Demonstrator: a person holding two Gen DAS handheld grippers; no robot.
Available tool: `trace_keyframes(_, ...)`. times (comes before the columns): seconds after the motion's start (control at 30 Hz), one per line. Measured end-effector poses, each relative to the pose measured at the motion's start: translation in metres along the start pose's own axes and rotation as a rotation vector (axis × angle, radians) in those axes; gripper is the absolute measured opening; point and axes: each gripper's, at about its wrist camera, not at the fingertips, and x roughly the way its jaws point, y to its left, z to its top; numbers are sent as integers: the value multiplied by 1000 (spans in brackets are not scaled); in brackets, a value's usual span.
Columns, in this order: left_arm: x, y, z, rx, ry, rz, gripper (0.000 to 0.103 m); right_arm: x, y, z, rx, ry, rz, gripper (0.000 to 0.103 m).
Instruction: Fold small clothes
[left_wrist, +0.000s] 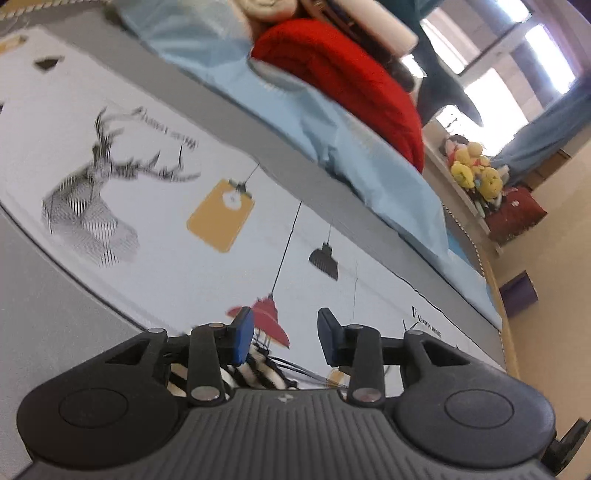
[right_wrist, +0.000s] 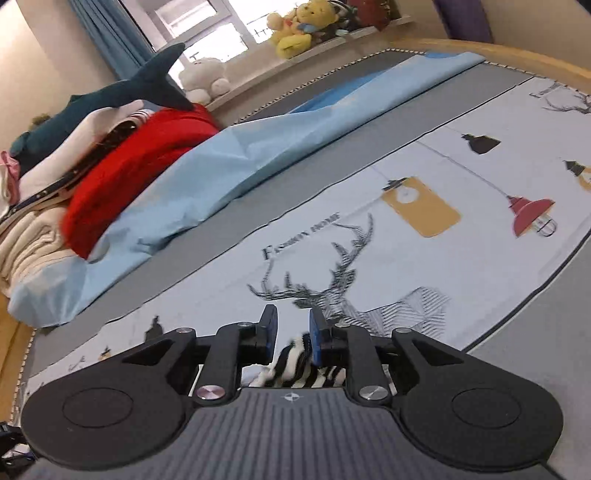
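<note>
Striped garment (right_wrist: 295, 365): black-and-white, small, lying on the printed bedsheet (left_wrist: 155, 122), mostly hidden beneath both tools.

Left gripper (left_wrist: 286, 339): jaws set wide, nothing between them; striped cloth lies under its left finger (left_wrist: 242, 341), contact uncertain.

Right gripper (right_wrist: 292, 332): jaws narrowed with a visible gap; cloth sits low between the fingers, grip not confirmed.

Surroundings: red knit (left_wrist: 343, 81) and light blue sheet (right_wrist: 236, 162), both well apart from the striped garment, toward the far side.

Handling note (judgement): seat each edge fully between the fingers before lifting; keep both tools level so the fold lands square; soft fabric may slip from a shallow pinch.
</note>
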Motion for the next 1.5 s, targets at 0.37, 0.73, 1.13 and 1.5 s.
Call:
trace_keyframes(0.37,50,-45,-57,272,344,59,59,16,67,-58,-452,323,144,42)
trace_keyframes(0.73,43,-53,-43,276,154,48,2,20,96,-80,-701,206,31,1)
trace_keyframes(1.13,53,-43,-34,221,152,102,19,34,75,-65,-463,224,25,12)
trace_keyframes(1.5,9,-7,-70,462,385,113,23,-50,15,-31,-324,164,-2,26)
